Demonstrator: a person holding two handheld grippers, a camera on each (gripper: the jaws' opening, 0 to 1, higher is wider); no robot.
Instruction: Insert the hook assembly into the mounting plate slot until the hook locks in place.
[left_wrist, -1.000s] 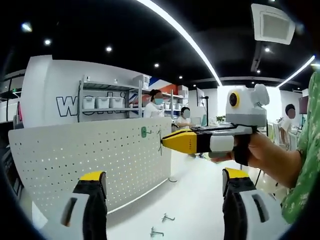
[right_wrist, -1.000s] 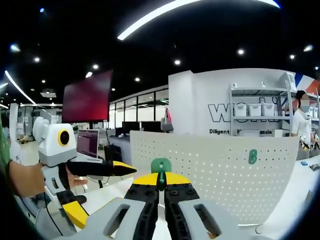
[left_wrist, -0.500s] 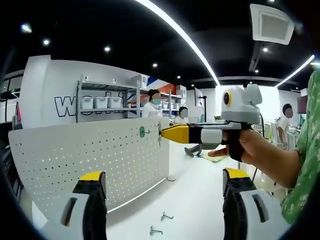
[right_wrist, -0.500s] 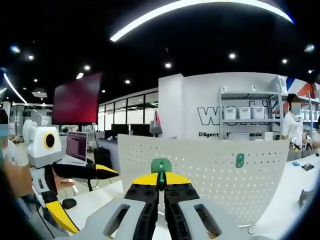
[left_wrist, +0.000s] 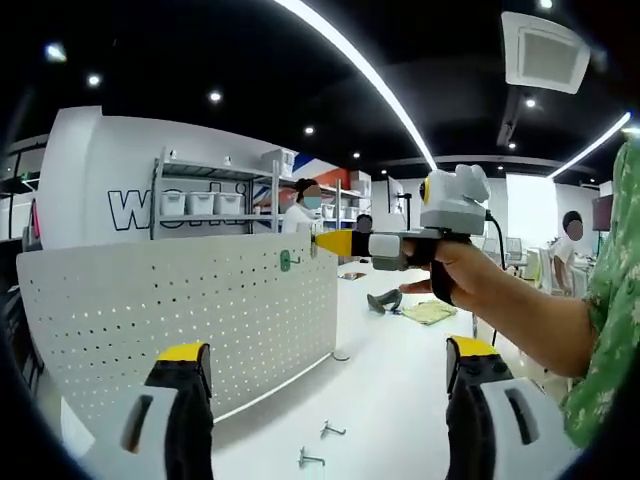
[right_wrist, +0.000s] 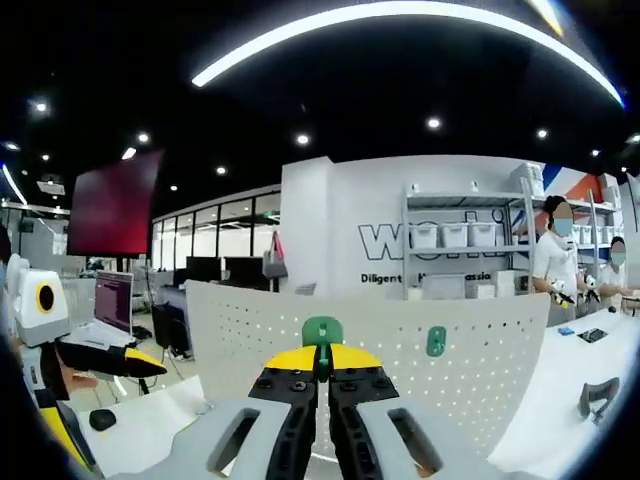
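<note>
Right gripper view, right claw (right_wrist: 321, 372) pinching green hook (right_wrist: 322, 333), left claw (left_wrist: 325, 400) spread.

White tabletop with pegboard and loose hooks

In the left gripper view a white table (left_wrist: 390, 400) fills the lower middle; a white perforated mounting plate (left_wrist: 180, 310) stands upright on it at left, and two small metal hooks (left_wrist: 322, 445) lie loose near the bottom centre, just in front of the plate's base.

Two tools (left_wrist: 320, 400) (right_wrist: 322, 365), one pegboard (left_wrist: 180, 310), two green hooks (right_wrist: 322, 330) (right_wrist: 436, 341), two loose hooks (left_wrist: 334, 430) (left_wrist: 310, 459).
</note>
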